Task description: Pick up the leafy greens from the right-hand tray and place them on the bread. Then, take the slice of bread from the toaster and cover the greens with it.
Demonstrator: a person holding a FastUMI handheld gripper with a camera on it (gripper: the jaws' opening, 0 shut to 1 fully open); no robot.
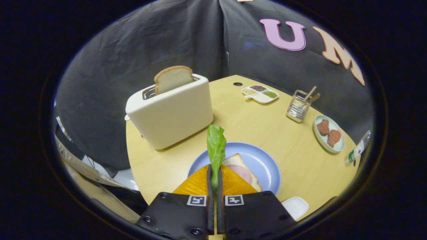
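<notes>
My gripper is shut on a green leaf, which sticks up edge-on from between the orange fingers. Just below and ahead of the fingers lies a blue plate. On it rests a slice of bread topped with pink ham, partly hidden by the right finger. Beyond the plate to the left stands a cream toaster with a slice of bread poking out of its slot.
At the table's far side are a small divided dish of seeds and a metal cup with utensils. A pale green plate with two brown patties and a bottle are to the right. A white dish sits beside the right finger.
</notes>
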